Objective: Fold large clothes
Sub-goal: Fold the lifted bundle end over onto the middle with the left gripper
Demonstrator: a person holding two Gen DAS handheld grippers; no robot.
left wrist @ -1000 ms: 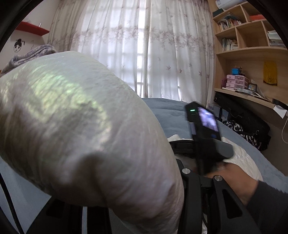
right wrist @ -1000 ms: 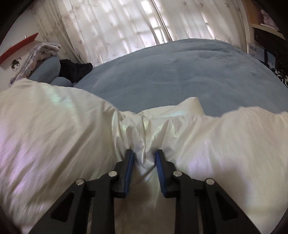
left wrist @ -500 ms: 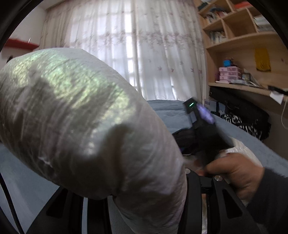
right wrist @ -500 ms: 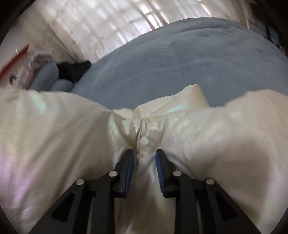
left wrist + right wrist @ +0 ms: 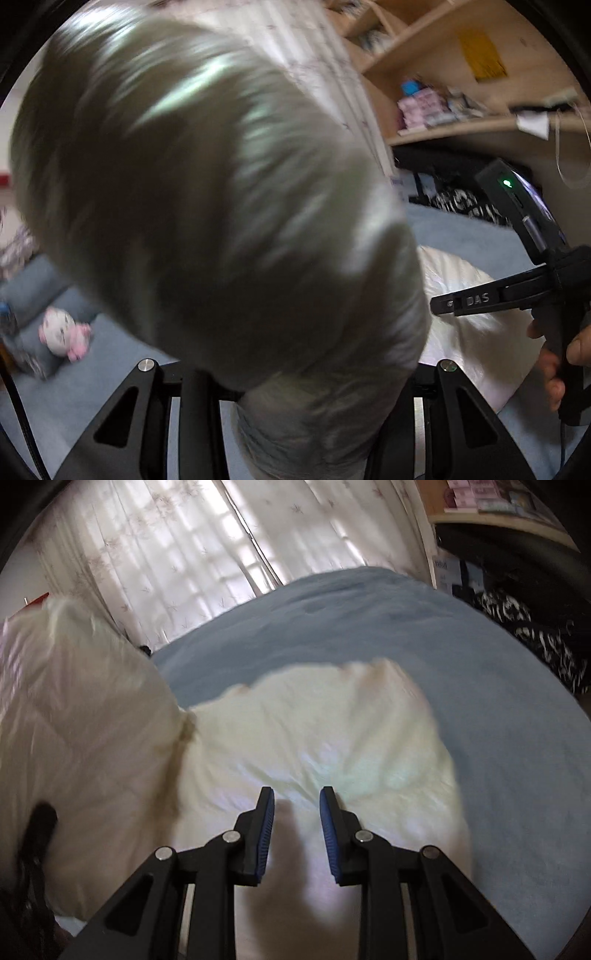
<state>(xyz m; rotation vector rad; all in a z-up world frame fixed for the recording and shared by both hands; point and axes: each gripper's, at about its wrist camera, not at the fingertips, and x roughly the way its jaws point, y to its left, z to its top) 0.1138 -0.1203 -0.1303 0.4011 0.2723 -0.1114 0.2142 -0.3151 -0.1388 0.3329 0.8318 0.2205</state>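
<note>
Puffy white jacket (image 5: pixel 325 738) lies on the blue bed (image 5: pixel 461 657). We hold one bulging fold (image 5: pixel 221 206) clamped in our left gripper (image 5: pixel 317 413); our right gripper (image 5: pixel 297 827) pinches another fold, jaws narrowly apart, fabric spreading ahead.

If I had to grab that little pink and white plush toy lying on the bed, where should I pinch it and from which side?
Probably across the round white body of the plush toy, coming down from above. It lies flat on the blue bed cover with open cover around it, so the tongs could straddle it. The small pink limbs look too thin for a sure hold. The view is blurred, so finer detail cannot be told.
</note>
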